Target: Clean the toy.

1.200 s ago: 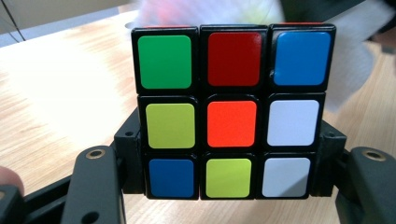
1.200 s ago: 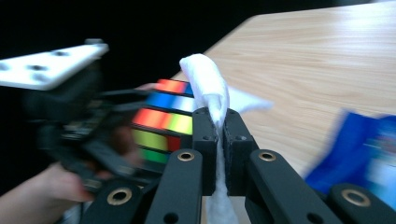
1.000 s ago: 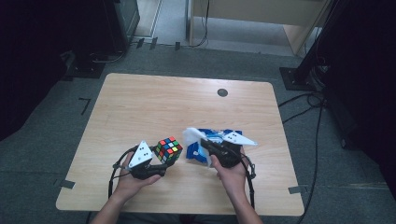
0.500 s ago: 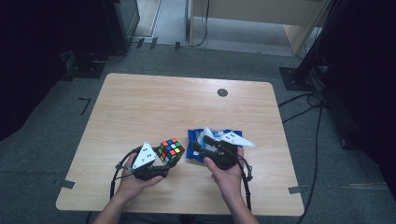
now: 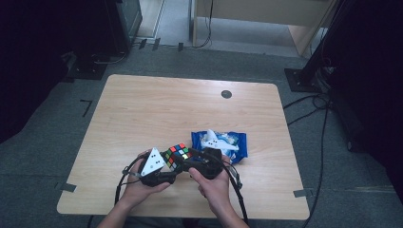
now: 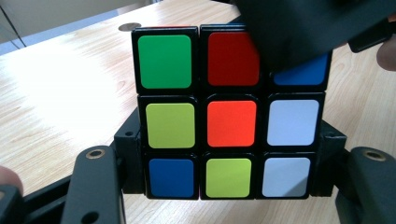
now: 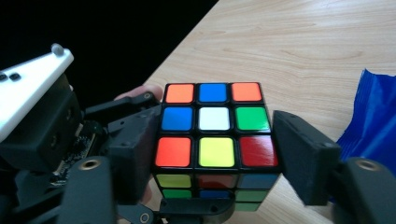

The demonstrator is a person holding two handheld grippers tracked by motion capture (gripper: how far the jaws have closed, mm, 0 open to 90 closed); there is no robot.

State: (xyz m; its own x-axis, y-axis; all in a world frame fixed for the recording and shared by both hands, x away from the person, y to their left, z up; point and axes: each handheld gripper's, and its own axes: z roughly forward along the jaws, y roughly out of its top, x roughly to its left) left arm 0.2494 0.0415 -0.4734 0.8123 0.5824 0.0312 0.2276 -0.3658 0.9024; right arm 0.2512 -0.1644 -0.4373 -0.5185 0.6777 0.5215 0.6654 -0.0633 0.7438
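1. The puzzle cube [image 5: 178,156] sits at the near edge of the table [image 5: 157,109], raised off the wood between the person's two hands. It has no long axis; in the high view it is turned so that one corner points toward the far edge, with its multicoloured top face up.
2. The left gripper [image 5: 164,167] is clamped on the cube: in the left gripper view its two black jaws press the lower left and lower right sides of the cube [image 6: 229,112], with a green, red and blue row on top.
3. The right gripper [image 5: 198,159] comes in from the other side. Its jaws have just been opening, and in the right gripper view they stand apart with the cube [image 7: 213,125] between them; a narrow gap shows at the right pad, and I cannot tell whether the left pad touches.
4. Just beyond the right hand [image 5: 215,187], a blue packet [image 5: 219,145] lies flat on the table.
5. Farther off, a small dark round cap [image 5: 226,94] is set into the tabletop near the far edge.
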